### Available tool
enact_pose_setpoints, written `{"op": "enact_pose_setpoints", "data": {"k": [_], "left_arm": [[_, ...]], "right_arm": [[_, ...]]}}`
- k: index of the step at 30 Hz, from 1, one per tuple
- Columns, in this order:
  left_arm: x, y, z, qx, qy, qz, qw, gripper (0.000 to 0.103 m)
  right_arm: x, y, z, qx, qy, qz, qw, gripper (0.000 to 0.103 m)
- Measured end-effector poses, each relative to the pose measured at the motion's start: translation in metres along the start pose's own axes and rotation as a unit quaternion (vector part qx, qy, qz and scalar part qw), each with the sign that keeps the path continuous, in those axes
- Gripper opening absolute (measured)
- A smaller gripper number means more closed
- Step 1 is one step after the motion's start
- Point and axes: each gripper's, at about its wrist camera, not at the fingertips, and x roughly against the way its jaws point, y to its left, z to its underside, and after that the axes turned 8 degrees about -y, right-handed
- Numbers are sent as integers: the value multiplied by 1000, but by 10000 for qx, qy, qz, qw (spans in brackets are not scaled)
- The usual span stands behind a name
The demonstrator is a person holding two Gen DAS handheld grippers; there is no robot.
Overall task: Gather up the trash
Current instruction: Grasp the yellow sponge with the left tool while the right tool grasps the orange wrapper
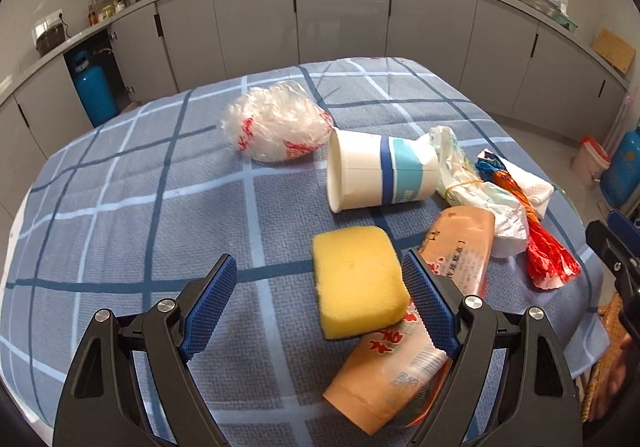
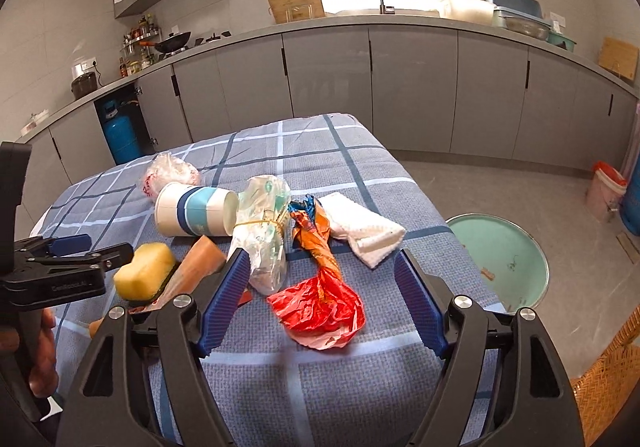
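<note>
Trash lies on a blue plaid tablecloth (image 1: pixel 120 227). My left gripper (image 1: pixel 320 303) is open, low over the cloth; the yellow sponge (image 1: pixel 358 279) lies between its fingers, close to the right pad, on a peach wrapper (image 1: pixel 400 359). Beyond are a tipped paper cup (image 1: pixel 380 171) and a clear bag with red print (image 1: pixel 276 123). My right gripper (image 2: pixel 322 303) is open around the crumpled red plastic bag (image 2: pixel 324 307), pads apart from it. A rubber-banded clear bag (image 2: pixel 266 223) and a white cloth (image 2: pixel 368 231) lie just ahead. The left gripper (image 2: pixel 96 247) shows beside the sponge (image 2: pixel 146 271).
A teal round basin (image 2: pixel 504 259) sits on the floor right of the table, a wicker basket (image 2: pixel 608 387) nearer. A pink bucket (image 2: pixel 604 187) stands by the grey cabinets. A blue gas cylinder (image 2: pixel 120 131) is at back left. The table's right edge is close to the trash.
</note>
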Motion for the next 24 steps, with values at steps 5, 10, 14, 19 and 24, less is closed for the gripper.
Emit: {"op": "enact_pose_setpoints", "data": {"k": [5, 10, 14, 19, 24], "left_arm": [[-17, -4, 8, 108, 221, 129, 9996, 83], [-32, 1, 17, 235, 448, 161, 9986, 83], [-36, 5, 20, 307, 501, 198, 9981, 82], [-38, 5, 21, 309, 547, 383, 9973, 54], [-28, 5, 21, 185, 385, 374, 9984, 52]], "right_arm": [[1, 6, 4, 78, 18, -42, 10000, 75], [3, 8, 7, 100, 14, -13, 9999, 76], [1, 8, 9, 112, 63, 3, 9999, 76], [-5, 9, 15, 148, 168, 34, 9997, 76], [-11, 4, 18, 119, 249, 89, 9996, 76]]}}
